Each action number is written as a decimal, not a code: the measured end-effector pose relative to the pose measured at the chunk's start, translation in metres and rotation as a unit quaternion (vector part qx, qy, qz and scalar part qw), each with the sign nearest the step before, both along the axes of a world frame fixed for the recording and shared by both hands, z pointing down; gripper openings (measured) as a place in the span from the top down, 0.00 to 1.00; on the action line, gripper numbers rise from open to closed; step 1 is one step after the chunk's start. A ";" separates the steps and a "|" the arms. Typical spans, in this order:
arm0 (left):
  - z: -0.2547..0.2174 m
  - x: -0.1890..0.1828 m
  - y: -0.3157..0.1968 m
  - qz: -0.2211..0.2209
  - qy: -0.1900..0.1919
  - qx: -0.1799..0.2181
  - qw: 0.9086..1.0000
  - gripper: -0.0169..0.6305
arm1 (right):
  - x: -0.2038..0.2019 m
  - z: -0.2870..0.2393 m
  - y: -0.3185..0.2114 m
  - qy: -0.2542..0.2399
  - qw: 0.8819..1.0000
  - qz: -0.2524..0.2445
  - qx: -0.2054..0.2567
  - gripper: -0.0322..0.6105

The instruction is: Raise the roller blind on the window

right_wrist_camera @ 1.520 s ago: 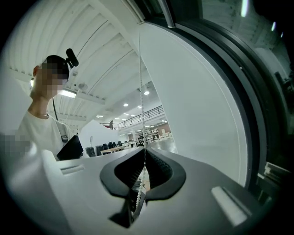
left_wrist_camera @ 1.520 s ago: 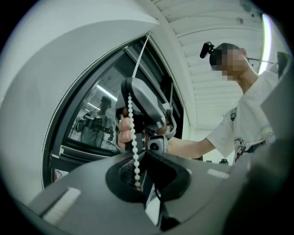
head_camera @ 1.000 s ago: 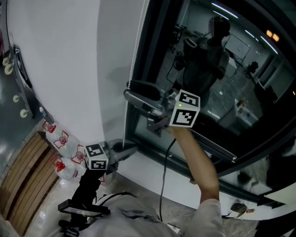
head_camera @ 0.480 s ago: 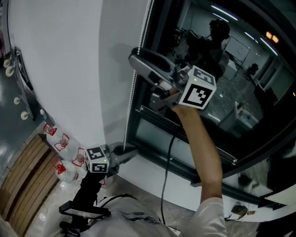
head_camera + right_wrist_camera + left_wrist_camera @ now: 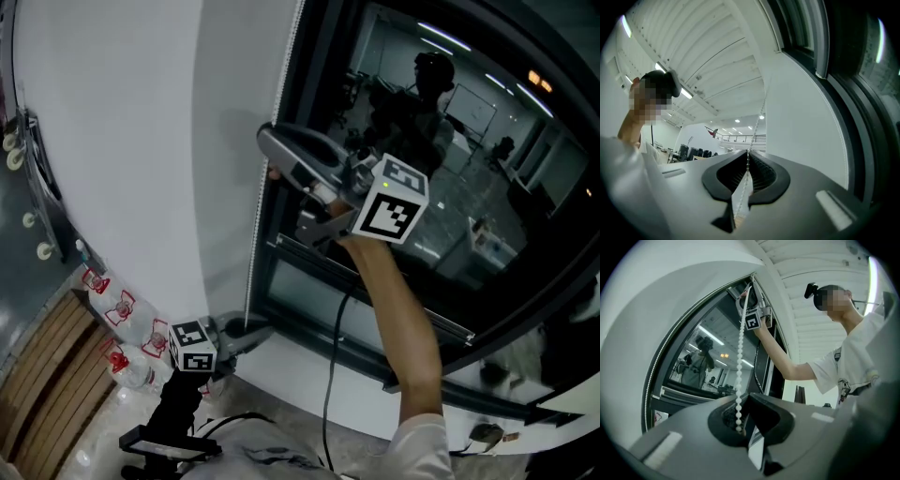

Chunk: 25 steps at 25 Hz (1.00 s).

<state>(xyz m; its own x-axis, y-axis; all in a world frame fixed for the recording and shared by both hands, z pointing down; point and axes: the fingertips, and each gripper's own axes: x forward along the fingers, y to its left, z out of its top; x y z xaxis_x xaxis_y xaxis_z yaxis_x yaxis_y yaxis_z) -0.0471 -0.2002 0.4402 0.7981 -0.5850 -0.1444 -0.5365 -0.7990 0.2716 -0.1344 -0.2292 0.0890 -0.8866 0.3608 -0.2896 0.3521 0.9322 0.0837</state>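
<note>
The white roller blind [image 5: 122,141] hangs at the left of the dark window [image 5: 469,216]. Its white bead chain [image 5: 255,244] runs down the blind's edge. My right gripper [image 5: 269,155] is raised high at the chain. Its jaws have just been closing and now stand shut on the bead chain [image 5: 757,122], which passes between them [image 5: 748,161]. Down by the sill, my left gripper [image 5: 253,331] is shut on the lower part of the chain [image 5: 740,357]. From the left gripper [image 5: 740,423] the chain runs straight up to the right gripper [image 5: 746,292].
Several water bottles with red labels [image 5: 122,314] stand against the wall at the lower left, beside wooden slats [image 5: 47,375]. A white sill [image 5: 309,375] runs under the window frame. A black cable [image 5: 330,375] hangs from the right gripper.
The right gripper has risen along the chain from mid-window height to a higher spot, and its jaws have come together on the chain. The left gripper has stayed by the sill.
</note>
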 end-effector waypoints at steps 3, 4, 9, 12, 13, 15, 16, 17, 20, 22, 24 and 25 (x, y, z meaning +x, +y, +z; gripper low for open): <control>0.006 0.001 -0.003 0.002 0.002 -0.002 1.000 0.98 | 0.002 0.007 -0.007 -0.002 1.000 -0.001 -0.014 0.93; 0.007 0.001 -0.003 0.002 0.002 -0.003 1.000 0.98 | 0.003 0.012 -0.009 0.001 1.000 -0.001 -0.019 0.93; 0.011 0.002 -0.003 0.002 0.000 -0.002 1.000 0.98 | -0.001 0.052 -0.004 0.039 0.999 -0.001 -0.023 0.93; 0.010 0.002 -0.004 0.004 -0.003 0.001 1.000 0.98 | -0.002 0.079 0.002 0.057 0.998 -0.006 -0.031 0.93; 0.010 0.002 -0.005 0.002 -0.001 0.000 1.000 0.98 | -0.002 0.088 0.003 0.062 0.997 -0.007 -0.036 0.93; 0.011 0.000 -0.006 0.000 0.002 -0.001 1.000 0.98 | -0.002 0.104 0.005 0.069 0.997 -0.008 -0.044 0.93; 0.010 0.000 -0.007 0.000 0.002 -0.001 1.000 0.98 | -0.002 0.112 0.005 0.073 0.996 -0.008 -0.048 0.93; 0.010 -0.001 -0.007 0.000 0.002 0.001 1.000 0.98 | -0.001 0.119 0.005 0.076 0.996 -0.008 -0.054 0.93; 0.010 -0.002 -0.007 0.000 0.001 0.002 1.000 0.98 | 0.003 0.128 0.002 0.066 0.995 -0.006 -0.073 0.93; 0.009 -0.002 -0.007 0.003 0.000 0.000 1.000 0.98 | 0.005 0.127 0.004 0.066 0.996 0.000 -0.064 0.93; 0.008 -0.002 -0.007 0.004 0.000 0.000 1.000 0.98 | 0.005 0.125 0.007 0.070 0.996 -0.001 -0.057 0.93; 0.007 -0.002 -0.007 0.001 0.002 0.001 1.000 0.98 | 0.005 0.124 0.009 0.070 0.996 -0.002 -0.058 0.93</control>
<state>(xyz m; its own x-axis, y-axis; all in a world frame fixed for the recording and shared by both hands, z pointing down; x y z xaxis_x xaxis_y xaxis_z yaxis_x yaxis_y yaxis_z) -0.0495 -0.2077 0.4475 0.7993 -0.5824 -0.1485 -0.5332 -0.8011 0.2720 -0.1298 -0.2205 0.2129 -0.9200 0.3354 -0.2026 0.3559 0.9316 -0.0738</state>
